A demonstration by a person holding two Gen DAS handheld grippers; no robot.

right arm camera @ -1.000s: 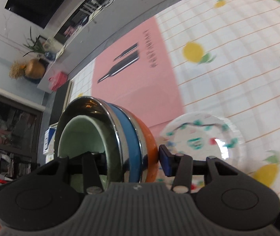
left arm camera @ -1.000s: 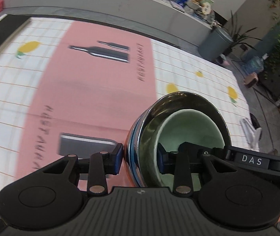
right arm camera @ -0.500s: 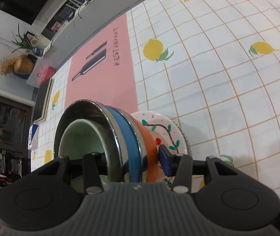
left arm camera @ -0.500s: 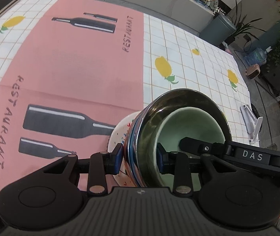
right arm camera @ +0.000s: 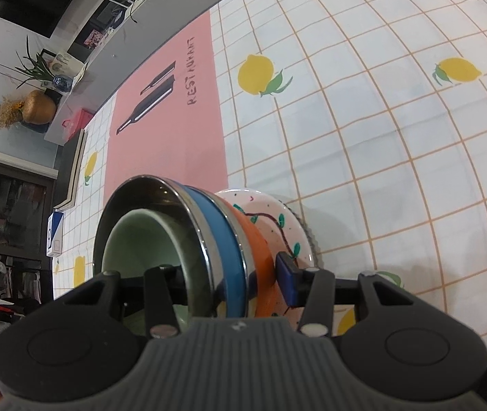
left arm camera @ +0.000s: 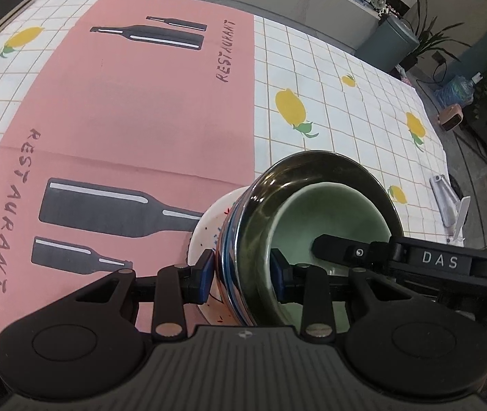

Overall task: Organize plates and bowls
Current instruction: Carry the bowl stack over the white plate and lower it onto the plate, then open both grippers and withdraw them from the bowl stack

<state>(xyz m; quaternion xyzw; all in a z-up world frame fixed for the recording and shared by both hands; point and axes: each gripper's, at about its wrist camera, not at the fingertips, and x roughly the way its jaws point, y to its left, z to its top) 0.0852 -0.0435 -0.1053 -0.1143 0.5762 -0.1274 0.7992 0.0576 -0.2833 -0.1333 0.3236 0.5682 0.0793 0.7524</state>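
Both the left gripper [left arm camera: 241,275] and right gripper [right arm camera: 229,279] clamp the bowl stack [left arm camera: 315,226] at lower center, over the plate [right arm camera: 271,215].

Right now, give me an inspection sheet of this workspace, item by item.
Surface: lemon-print checked tablecloth with a pink "RESTAURANT" placemat on it.
Job's things: nested bowl stack, steel bowl on top holding a pale green bowl, blue and orange bowls beneath, over a patterned plate; contact with the plate cannot be judged.
Clutter: metal object at the cloth's edge.
Grippers: left gripper and right gripper each clamp the stack's rim, one finger inside, one outside.
Cables: nothing seen on the table.
Surroundings: grey bin, potted plants, shelving.
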